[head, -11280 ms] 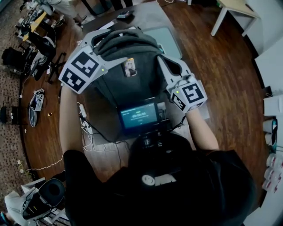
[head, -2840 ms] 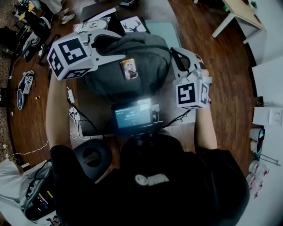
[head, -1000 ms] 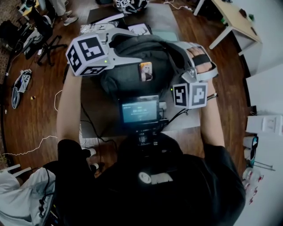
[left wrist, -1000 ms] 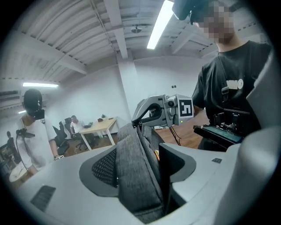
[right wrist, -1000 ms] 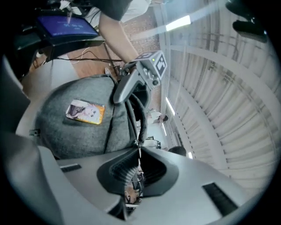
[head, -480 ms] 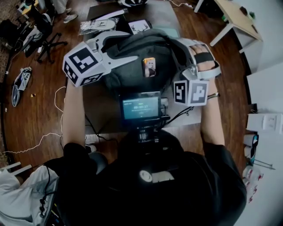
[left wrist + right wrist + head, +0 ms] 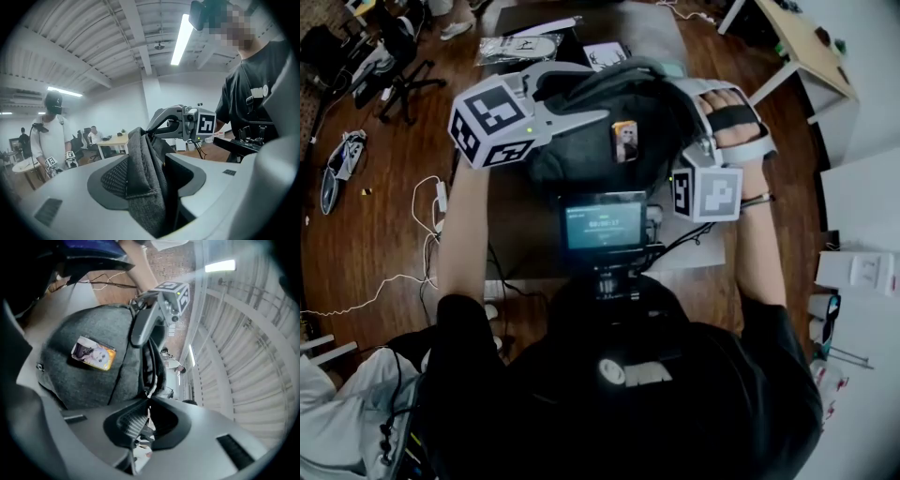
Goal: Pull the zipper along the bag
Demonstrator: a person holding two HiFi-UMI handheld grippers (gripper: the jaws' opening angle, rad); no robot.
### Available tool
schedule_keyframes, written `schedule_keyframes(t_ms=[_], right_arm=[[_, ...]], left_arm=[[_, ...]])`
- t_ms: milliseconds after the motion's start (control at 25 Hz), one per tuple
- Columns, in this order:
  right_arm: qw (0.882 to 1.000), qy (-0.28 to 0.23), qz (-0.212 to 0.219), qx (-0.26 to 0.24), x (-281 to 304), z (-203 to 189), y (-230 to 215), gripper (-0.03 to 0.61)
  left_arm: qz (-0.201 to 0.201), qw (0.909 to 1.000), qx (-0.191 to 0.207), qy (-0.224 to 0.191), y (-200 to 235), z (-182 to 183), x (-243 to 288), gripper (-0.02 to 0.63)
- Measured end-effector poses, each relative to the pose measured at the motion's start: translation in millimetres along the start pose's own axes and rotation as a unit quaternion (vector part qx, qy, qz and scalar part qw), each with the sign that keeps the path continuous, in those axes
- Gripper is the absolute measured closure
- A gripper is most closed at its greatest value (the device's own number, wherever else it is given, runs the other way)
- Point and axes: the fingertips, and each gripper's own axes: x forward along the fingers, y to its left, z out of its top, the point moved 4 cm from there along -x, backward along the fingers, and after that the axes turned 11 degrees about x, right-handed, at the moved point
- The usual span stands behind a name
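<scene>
Bracing the bag [image 7: 581, 150] on the table [image 7: 520, 234], my left gripper [image 7: 149, 159] has just been closing its fingers on a fold of it, so my right gripper [image 7: 149, 401], fingers pinched on what looks like the zipper pull [image 7: 151, 389], can drag against tension.

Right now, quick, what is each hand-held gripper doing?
Left hand-held gripper: just been closing, now clamped on a fold of grey bag fabric.
Right hand-held gripper: closed on the zipper.
</scene>
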Motion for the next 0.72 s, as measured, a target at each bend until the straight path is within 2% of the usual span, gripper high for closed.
schedule_keyframes(t_ms=[120, 200, 240, 280, 320, 400, 440, 480, 520, 560, 600, 680, 720], right_arm=[[0.996, -0.014, 0.015, 0.089, -8.8, -12.2, -6.9, 0.543], [0.985, -0.037, 0.020, 0.167, -16.1, -23.9, -10.9, 0.501], [0.975, -0.057, 0.021, 0.212, -19.6, -29.2, -15.9, 0.473], [0.960, -0.083, 0.023, 0.266, -23.3, -34.0, -22.4, 0.468], [0.937, -0.111, 0.027, 0.329, -27.8, -39.0, -29.4, 0.468], [0.879, -0.145, 0.057, 0.451, -38.5, -49.3, -39.0, 0.466], [0.853, -0.156, 0.090, 0.490, -43.3, -52.3, -40.2, 0.448], [0.833, -0.169, 0.132, 0.510, -46.6, -52.4, -39.5, 0.356], [0.819, -0.185, 0.172, 0.516, -48.0, -49.7, -38.3, 0.274], [0.811, -0.197, 0.203, 0.512, -47.2, -45.9, -37.1, 0.202], [0.811, -0.203, 0.224, 0.501, -43.6, -42.1, -36.1, 0.167], [0.819, -0.199, 0.259, 0.472, -29.2, -33.8, -31.8, 0.158], [0.821, -0.196, 0.279, 0.459, -20.5, -28.7, -27.9, 0.133]], left_arm=[[0.005, 0.9998, 0.015, -0.015, -2.0, 4.8, -2.5, 0.365], [0.008, 0.9993, 0.020, -0.030, -4.3, 7.8, -3.7, 0.364], [0.014, 0.9991, 0.021, -0.036, -4.1, 8.1, -4.9, 0.364], [0.021, 0.9988, 0.022, -0.039, -3.3, 7.0, -6.6, 0.365], [0.029, 0.9984, 0.022, -0.043, -2.1, 5.2, -8.7, 0.364], [0.038, 0.9978, 0.016, -0.053, -0.6, 2.5, -14.0, 0.364], [0.040, 0.9974, 0.010, -0.059, -0.6, 2.1, -16.3, 0.364], [0.043, 0.9969, 0.002, -0.066, -1.1, 2.1, -18.0, 0.364], [0.047, 0.9963, -0.006, -0.072, -1.9, 2.0, -19.3, 0.365], [0.054, 0.9953, -0.012, -0.079, -2.4, 1.5, -21.1, 0.365], [0.066, 0.9941, -0.016, -0.085, -2.3, 0.3, -24.6, 0.364], [0.100, 0.9901, -0.023, -0.095, -1.7, -5.1, -39.7, 0.364], [0.121, 0.9872, -0.030, -0.100, -2.5, -10.6, -51.6, 0.364]])
